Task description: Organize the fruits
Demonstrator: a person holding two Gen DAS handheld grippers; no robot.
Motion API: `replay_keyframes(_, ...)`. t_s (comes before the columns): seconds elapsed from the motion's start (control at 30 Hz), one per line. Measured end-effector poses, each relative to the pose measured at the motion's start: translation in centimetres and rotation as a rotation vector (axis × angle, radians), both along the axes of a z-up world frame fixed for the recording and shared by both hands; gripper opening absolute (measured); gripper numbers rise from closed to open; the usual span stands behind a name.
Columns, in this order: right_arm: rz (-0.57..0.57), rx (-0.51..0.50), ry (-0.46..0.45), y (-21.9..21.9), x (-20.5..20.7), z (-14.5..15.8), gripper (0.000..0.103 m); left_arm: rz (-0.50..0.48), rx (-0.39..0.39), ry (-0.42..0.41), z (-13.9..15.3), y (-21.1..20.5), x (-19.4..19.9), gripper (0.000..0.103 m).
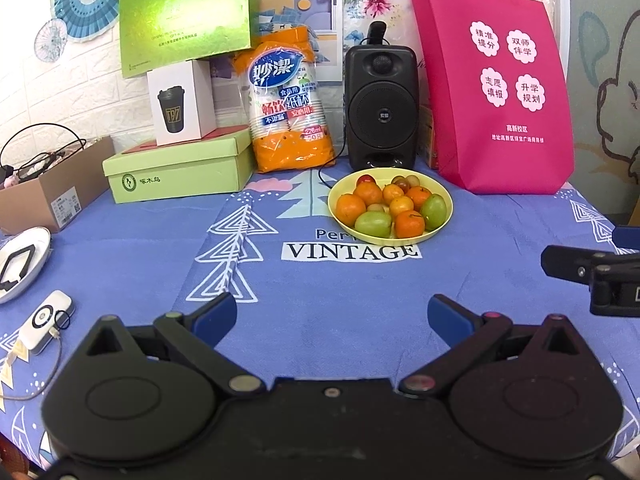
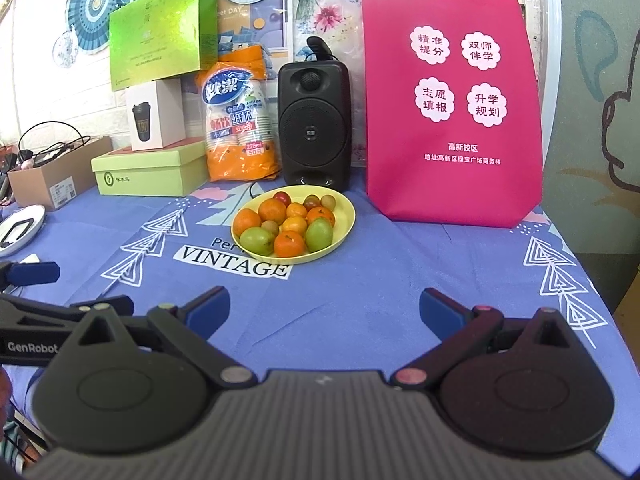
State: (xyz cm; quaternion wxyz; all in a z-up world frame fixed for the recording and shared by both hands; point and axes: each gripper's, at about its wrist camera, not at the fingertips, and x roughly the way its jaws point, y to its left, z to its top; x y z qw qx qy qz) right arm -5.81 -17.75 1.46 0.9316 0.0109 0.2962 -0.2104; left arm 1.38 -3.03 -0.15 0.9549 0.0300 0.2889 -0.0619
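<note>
A yellow bowl [image 1: 342,194] sits on the blue tablecloth in front of a black speaker. It holds several oranges [image 1: 350,206], green fruits [image 1: 373,223] and small reddish fruits [image 1: 366,179]. The bowl also shows in the right wrist view [image 2: 344,204], with oranges [image 2: 289,244] and green fruits [image 2: 256,239]. My left gripper [image 1: 332,318] is open and empty, well short of the bowl. My right gripper [image 2: 325,308] is open and empty, also short of the bowl, to the right of the left one.
A black speaker [image 1: 380,108], a pink tote bag [image 1: 496,92], an orange pack of paper cups [image 1: 290,108] and green boxes [image 1: 176,168] line the back. A cardboard box [image 1: 48,196], a white plate [image 1: 40,240] and a white device [image 1: 46,320] lie at the left.
</note>
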Motion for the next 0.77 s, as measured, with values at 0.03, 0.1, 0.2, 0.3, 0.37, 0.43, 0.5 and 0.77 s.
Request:
replay_keyframes(0.03,0.000,-0.001,0.001,0.0,0.0,0.0,0.103,-0.001,0.005,-0.002,0.0,-0.1,0.0,0.103)
replay_keyframes(0.1,0.000,-0.001,0.004,0.0,0.0,-0.1,0.103,0.011,0.014,-0.003,0.0,-0.2,-0.1,0.103)
replay_keyframes(0.2,0.001,0.000,0.006,0.0,0.1,-0.2,0.103,0.053,0.041,0.003,0.0,-0.2,0.2,0.103)
replay_keyframes(0.3,0.001,0.001,0.006,0.0,0.1,-0.2,0.103,0.099,0.068,0.026,-0.2,0.0,0.6,0.103)
replay_keyframes(0.37,0.000,0.000,0.007,0.0,0.1,-0.2,0.103,0.093,0.068,0.021,-0.2,0.0,0.5,0.103)
replay_keyframes(0.43,0.002,0.000,0.007,0.0,0.1,-0.2,0.103,0.073,0.044,0.009,0.0,0.0,0.1,0.103)
replay_keyframes(0.5,0.003,-0.001,0.009,0.0,0.1,-0.4,0.103,0.053,0.017,0.009,0.1,0.1,-0.2,0.103)
replay_keyframes(0.77,0.000,-0.001,0.005,0.1,0.1,-0.5,0.103,0.046,-0.019,0.000,0.3,0.1,-0.6,0.103)
